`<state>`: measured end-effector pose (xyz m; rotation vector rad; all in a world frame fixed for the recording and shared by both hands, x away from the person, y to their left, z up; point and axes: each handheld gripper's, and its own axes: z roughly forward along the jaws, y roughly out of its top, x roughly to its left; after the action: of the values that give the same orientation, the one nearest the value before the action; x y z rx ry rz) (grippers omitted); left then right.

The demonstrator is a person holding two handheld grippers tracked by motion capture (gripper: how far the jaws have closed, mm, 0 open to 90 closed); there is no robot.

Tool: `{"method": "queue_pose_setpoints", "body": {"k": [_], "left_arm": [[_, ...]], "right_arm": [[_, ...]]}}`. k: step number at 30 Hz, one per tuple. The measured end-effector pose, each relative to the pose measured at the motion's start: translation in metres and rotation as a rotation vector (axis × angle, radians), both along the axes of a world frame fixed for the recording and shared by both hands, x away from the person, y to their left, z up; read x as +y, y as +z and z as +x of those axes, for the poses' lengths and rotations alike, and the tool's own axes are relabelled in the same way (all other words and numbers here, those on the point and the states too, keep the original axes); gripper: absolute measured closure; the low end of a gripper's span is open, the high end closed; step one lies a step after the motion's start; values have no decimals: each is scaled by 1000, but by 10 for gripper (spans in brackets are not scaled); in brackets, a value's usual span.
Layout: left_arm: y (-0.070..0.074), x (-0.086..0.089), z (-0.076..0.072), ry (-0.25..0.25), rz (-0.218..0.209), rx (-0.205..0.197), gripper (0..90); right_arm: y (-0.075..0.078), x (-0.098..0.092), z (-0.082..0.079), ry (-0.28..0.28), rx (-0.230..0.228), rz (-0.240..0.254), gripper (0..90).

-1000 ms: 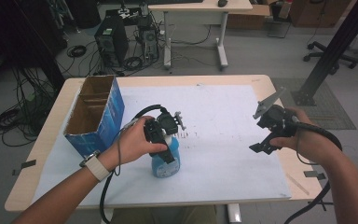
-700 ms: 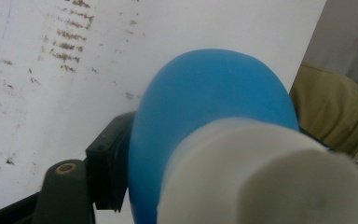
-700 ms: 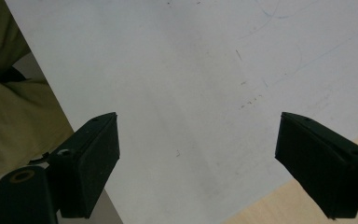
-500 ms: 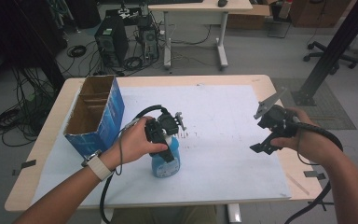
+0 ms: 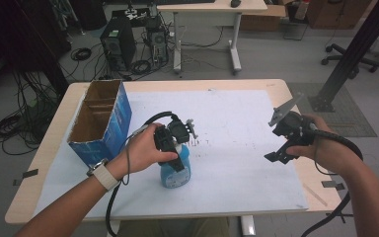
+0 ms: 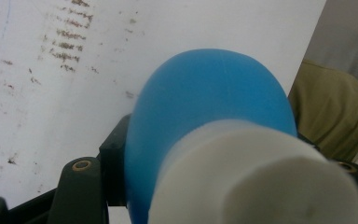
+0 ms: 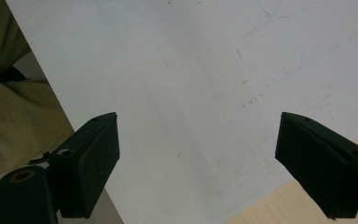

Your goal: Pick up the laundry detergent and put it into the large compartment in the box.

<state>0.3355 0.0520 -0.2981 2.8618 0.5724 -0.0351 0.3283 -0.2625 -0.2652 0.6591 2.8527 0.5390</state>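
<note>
A blue bottle (image 5: pixel 176 173) with a white cap (image 6: pixel 261 182) stands upright on the white sheet (image 5: pixel 227 123), near the table's front. My left gripper (image 5: pixel 176 150) comes at it from above. Its jaws have just been closing and are now shut on the bottle's upper part. In the left gripper view the blue body (image 6: pixel 214 107) sits between the black jaws, pressed against the left pad (image 6: pixel 114 154). My right gripper (image 5: pixel 275 141) hovers over the sheet's right side, apart from the bottle. Its jaws (image 7: pixel 198 158) stand wide open with nothing between them.
A blue cardboard box (image 5: pixel 101 121) with an open top and inner dividers stands at the sheet's left. The wooden table edge (image 5: pixel 296 98) borders the sheet. Beyond the table are a computer tower (image 5: pixel 118 47), cables and a second desk (image 5: pixel 212 10).
</note>
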Motion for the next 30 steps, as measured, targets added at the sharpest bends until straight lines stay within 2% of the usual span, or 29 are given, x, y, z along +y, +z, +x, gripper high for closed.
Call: {"method": "queue_pose_setpoints", "body": {"k": [13, 30], "left_arm": [[4, 3, 2, 16, 3, 11, 375], [22, 11, -1, 56, 14, 7, 374]], "right_arm": [[0, 0, 1, -1, 0, 0, 137], [1, 3, 1, 5, -2, -1, 136]]}}
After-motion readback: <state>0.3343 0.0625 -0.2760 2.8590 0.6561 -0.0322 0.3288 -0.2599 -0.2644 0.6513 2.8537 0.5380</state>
